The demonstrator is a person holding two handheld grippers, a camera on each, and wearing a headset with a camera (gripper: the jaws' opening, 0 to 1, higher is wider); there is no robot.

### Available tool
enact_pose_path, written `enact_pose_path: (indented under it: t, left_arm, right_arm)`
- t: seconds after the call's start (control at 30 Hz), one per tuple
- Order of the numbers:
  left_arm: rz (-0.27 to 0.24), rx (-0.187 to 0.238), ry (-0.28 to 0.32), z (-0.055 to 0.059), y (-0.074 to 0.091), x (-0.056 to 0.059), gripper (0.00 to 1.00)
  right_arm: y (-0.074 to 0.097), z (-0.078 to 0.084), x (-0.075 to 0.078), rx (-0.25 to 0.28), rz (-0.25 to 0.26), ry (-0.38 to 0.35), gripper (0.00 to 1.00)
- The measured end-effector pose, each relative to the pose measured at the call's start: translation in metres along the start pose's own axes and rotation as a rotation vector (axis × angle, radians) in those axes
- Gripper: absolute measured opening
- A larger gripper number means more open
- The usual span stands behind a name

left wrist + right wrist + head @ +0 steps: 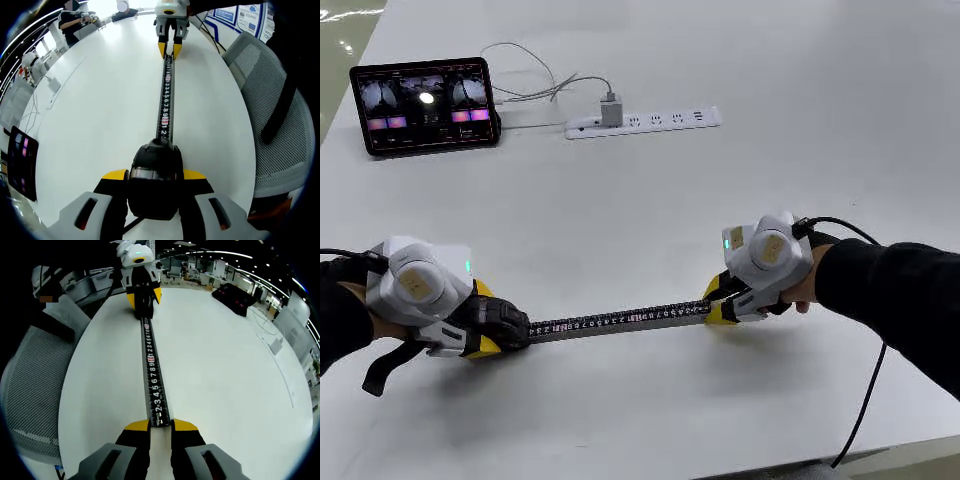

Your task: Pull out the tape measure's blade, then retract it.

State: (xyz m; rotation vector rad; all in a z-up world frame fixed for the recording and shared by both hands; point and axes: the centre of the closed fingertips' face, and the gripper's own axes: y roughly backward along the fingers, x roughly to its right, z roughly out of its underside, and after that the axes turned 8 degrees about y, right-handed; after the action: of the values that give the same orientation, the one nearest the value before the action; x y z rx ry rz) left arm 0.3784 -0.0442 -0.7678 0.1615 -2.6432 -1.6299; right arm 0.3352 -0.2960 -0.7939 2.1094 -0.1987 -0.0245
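- Head view, lower left of frame: the left gripper (485,320) is seen with its yellow-tipped jaws pinching the black tape measure case (502,322) from both sides.
- Head view, right of centre: the right gripper (715,302) is seen with its jaws closed on the free end of the blade (620,320).
- The blade is drawn out straight between the two grippers, low over the white desk (650,220); contact with the desk cannot be judged.
- Left gripper view: the case (155,185) is held at the bottom of the frame, and the numbered blade (166,95) runs up to the right gripper (171,50) at the top.
- Right gripper view: the blade (152,375) is clamped at the bottom and runs up to the left gripper (144,297).
- Head view, upper left: a lit tablet (425,105) and a power strip (650,120) are noted, well apart from the tape.
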Motion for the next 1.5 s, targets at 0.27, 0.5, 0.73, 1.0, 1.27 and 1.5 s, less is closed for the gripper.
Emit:
enact_pose_path:
  t: [0.27,0.5,0.73,1.0,1.27,1.5]
  left_arm:
    - [-0.014,-0.017,0.032,0.002,-0.001,-0.003,0.37]
    - [-0.02,-0.012,0.039,0.002,0.001,-0.005,0.39]
    - [-0.015,-0.002,0.068,0.002,0.006,-0.004,0.42]
    - [-0.018,0.02,0.113,0.0,0.01,-0.004,0.5]
    - [-0.025,0.03,0.168,0.001,0.016,-0.005,0.6]
    - [-0.06,0.056,0.189,0.001,0.022,-0.01,0.64]
  right_arm:
    - [0.0,0.0,-0.001,-0.019,-0.004,0.008,0.12]
    - [0.001,-0.005,-0.001,-0.018,-0.011,0.015,0.15]
    - [0.001,-0.005,-0.002,-0.031,-0.015,0.02,0.22]
    - [0.007,-0.003,0.0,-0.028,0.007,-0.03,0.28]
    - [0.015,-0.007,0.004,0.0,0.049,-0.097,0.34]
    - [0.023,-0.008,0.004,0.035,0.079,-0.156,0.39]
